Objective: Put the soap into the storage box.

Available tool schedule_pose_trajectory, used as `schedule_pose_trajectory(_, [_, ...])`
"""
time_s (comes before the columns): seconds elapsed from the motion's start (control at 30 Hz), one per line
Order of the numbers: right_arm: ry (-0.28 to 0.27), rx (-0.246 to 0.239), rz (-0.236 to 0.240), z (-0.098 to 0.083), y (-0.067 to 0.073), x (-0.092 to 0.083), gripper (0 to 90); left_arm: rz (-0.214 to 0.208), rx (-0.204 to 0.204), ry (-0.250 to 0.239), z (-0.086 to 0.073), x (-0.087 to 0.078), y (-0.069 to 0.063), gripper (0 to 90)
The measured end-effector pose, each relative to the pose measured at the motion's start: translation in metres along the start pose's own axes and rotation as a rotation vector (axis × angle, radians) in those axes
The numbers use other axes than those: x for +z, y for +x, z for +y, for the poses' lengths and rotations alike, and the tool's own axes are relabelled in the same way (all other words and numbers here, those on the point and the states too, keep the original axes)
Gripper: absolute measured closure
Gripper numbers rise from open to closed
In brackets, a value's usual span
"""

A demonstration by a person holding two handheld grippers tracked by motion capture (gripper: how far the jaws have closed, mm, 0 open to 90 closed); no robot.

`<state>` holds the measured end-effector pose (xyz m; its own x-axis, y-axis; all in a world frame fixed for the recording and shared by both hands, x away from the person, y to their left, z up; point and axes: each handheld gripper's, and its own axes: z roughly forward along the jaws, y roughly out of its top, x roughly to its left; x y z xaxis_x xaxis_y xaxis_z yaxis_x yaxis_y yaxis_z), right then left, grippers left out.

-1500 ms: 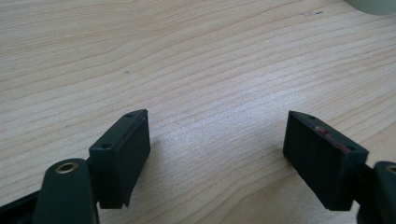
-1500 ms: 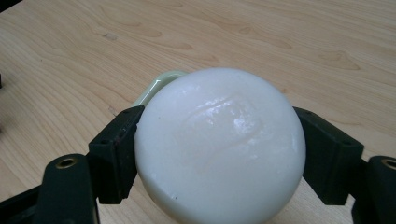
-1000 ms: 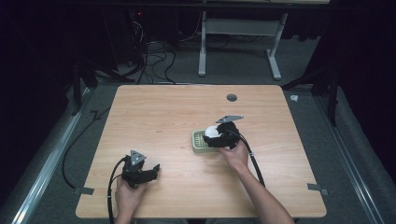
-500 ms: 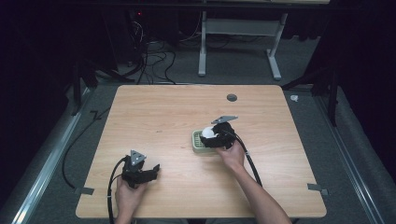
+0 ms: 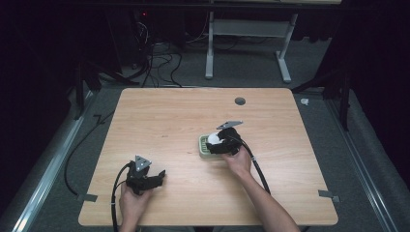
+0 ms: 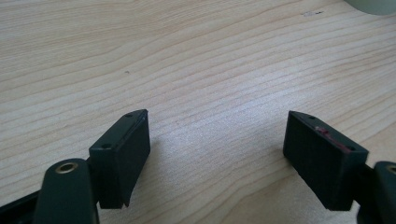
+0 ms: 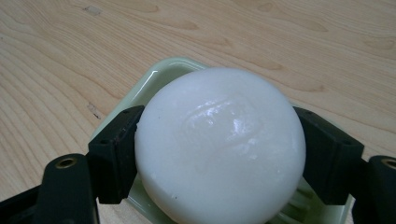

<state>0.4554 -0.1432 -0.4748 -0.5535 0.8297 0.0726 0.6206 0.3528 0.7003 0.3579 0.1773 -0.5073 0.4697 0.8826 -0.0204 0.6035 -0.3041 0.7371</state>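
White soap bar point(image 7: 219, 144) sits clamped between the jaws of the right gripper point(image 7: 219, 154), pads pressing both its sides. Seen from the high view, the right gripper point(image 5: 223, 141) is right of centre, directly over a pale green soap dish point(image 5: 205, 145); whether the bar rests on the ribs or hangs just above them I cannot tell. Judgement: carry is done, release and withdrawal remain. Left gripper point(image 6: 215, 154), jaws apart over bare worktop point(image 6: 196, 65), lies idle at lower left point(image 5: 142, 176).
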Motion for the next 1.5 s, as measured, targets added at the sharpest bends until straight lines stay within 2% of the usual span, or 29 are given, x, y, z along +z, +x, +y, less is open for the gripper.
schedule_pose_trajectory(0.47, [0.017, 0.015, -0.003, -0.003, -0.002, 0.006, 23.9, 0.0, 0.0, 0.0, 0.0, 0.0, 0.0, 23.4])
schedule_pose_trajectory(0.67, [0.011, 0.017, 0.011, -0.003, -0.005, 0.004, 22.0, 0.0, 0.0, 0.0, 0.0, 0.0, 0.0, 23.4])
schedule_pose_trajectory(0.87, [0.0, 0.025, 0.025, -0.002, -0.007, -0.001, 19.2, 0.0, 0.0, 0.0, 0.0, 0.0, 0.0, 23.4])
schedule_pose_trajectory(1.5, [-0.069, 0.059, 0.059, 0.0, -0.015, -0.026, 18.8, 0.0, 0.0, 0.0, 0.0, 0.0, 0.0, 23.4])
